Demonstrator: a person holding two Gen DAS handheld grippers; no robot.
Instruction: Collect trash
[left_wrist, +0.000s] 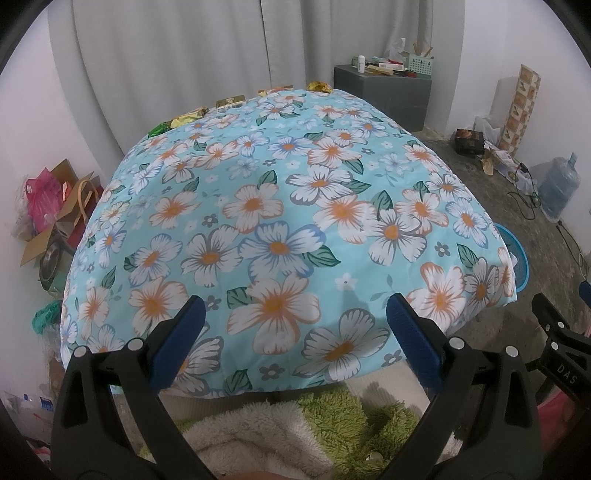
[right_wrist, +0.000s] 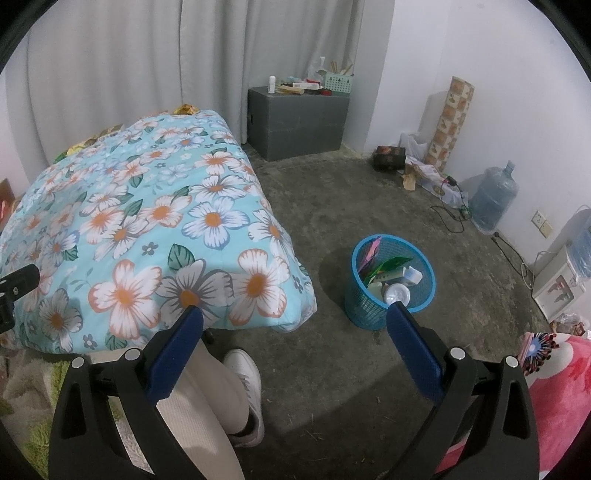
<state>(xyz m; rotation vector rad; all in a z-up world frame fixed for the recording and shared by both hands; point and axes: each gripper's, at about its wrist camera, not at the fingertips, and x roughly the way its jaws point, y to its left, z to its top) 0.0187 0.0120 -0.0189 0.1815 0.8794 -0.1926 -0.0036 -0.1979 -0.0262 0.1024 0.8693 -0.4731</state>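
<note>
A table covered with a blue floral cloth fills the left wrist view. Along its far edge lie several wrappers: a green one, a yellow one, a gold box and a gold wrapper. My left gripper is open and empty over the near part of the cloth. My right gripper is open and empty above the floor, to the right of the table. A blue mesh bin on the floor holds several pieces of trash, just beyond the right finger.
A grey cabinet with small items stands by the far wall. A water jug, cables and a dark box lie along the right wall. Cardboard boxes and bags sit left of the table. The person's leg and white shoe are below.
</note>
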